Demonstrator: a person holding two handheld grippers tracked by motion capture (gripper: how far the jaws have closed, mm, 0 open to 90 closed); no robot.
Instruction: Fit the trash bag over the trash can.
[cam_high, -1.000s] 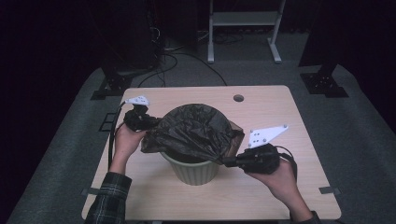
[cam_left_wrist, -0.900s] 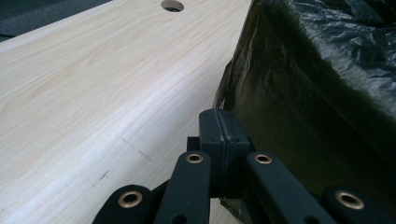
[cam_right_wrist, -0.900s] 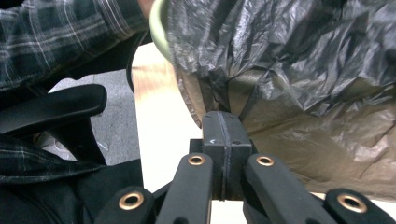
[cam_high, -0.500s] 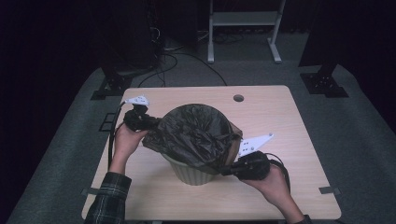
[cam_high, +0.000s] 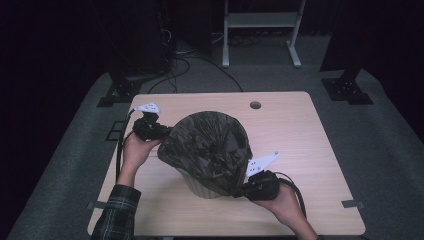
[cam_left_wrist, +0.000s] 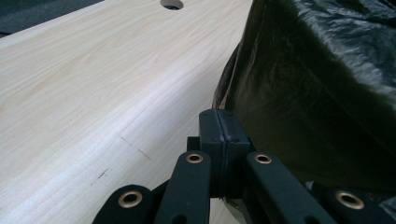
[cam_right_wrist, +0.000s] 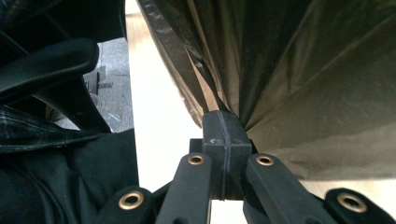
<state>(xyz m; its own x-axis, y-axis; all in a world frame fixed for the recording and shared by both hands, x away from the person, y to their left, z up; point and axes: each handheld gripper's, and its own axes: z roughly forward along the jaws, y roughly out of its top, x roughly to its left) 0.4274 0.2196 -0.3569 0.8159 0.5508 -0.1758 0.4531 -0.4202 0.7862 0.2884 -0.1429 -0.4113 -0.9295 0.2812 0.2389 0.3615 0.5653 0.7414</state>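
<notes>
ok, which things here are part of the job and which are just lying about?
In the job:
bin bag
waste bin
left gripper, shut on the bag
right gripper, shut on the bag

Lying about:
table and its cable hole
white rack
floor cables

The left gripper (cam_high: 159, 131) is showing a black body, a white three-cornered plate on top and a black cable trailing behind. The right gripper (cam_high: 239, 191) is wearing the same plate and cable. Brass rivets are dotting the black jaw links. A dark plaid sleeve (cam_high: 116, 215) is covering the left forearm.
</notes>
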